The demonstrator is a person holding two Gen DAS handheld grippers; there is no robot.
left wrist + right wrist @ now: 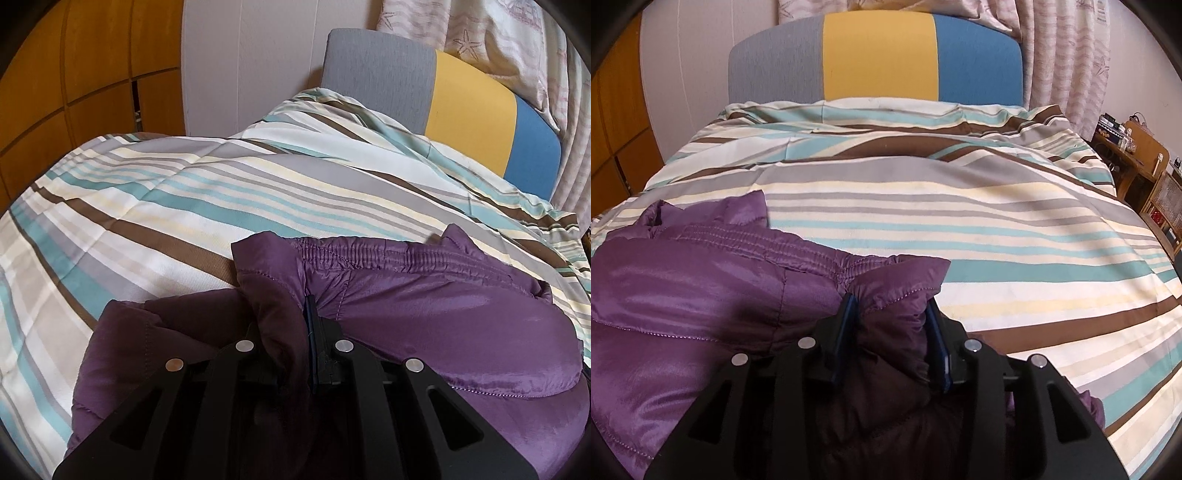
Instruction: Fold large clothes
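Note:
A shiny purple padded jacket lies bunched on a striped bed cover, its gathered elastic hem facing the headboard. My left gripper is shut on an upright fold at the jacket's left corner; one finger is buried under the cloth. In the right wrist view the same jacket fills the lower left. My right gripper stands over its right corner with the jaws apart. A puffy fold sits loosely between the blue pads.
The striped bed cover stretches flat toward a grey, yellow and blue headboard. Pale curtains hang behind it. A wooden wardrobe stands at the left and a cluttered wooden side table at the right of the bed.

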